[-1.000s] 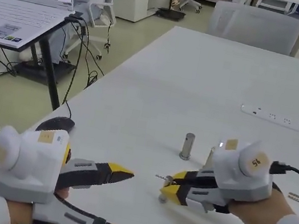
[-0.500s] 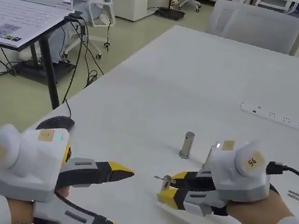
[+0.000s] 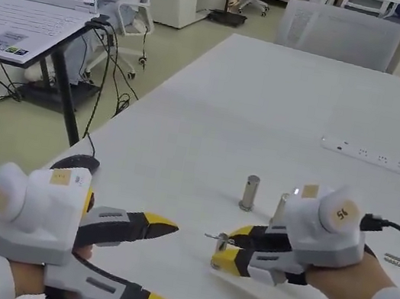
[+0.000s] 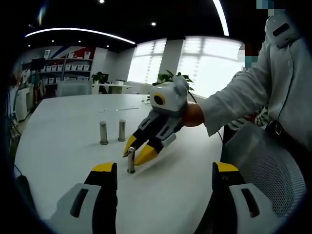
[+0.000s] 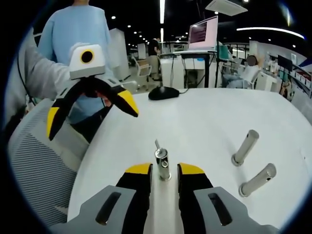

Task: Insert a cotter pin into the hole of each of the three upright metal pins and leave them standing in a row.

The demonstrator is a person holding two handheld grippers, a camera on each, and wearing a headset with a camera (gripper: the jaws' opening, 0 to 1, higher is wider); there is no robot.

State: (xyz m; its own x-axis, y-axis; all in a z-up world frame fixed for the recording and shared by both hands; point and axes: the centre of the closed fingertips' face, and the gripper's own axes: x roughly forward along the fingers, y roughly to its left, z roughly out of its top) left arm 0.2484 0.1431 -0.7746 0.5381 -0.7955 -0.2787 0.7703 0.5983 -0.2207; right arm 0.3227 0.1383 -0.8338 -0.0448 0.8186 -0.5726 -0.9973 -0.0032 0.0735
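Right gripper view, right gripper (image 5: 164,169) clamping metal pin (image 5: 162,165), left gripper (image 5: 90,114) spread wide

The head view looks forward and down from above the near edge of the table (image 3: 213,121), with both grippers low in frame. The left gripper view sits low over the table and faces the right gripper (image 4: 134,155) at close range. The right gripper view faces back toward the left gripper (image 5: 92,122), very close on one pin (image 5: 162,165). All three views share that pin and the two behind it.
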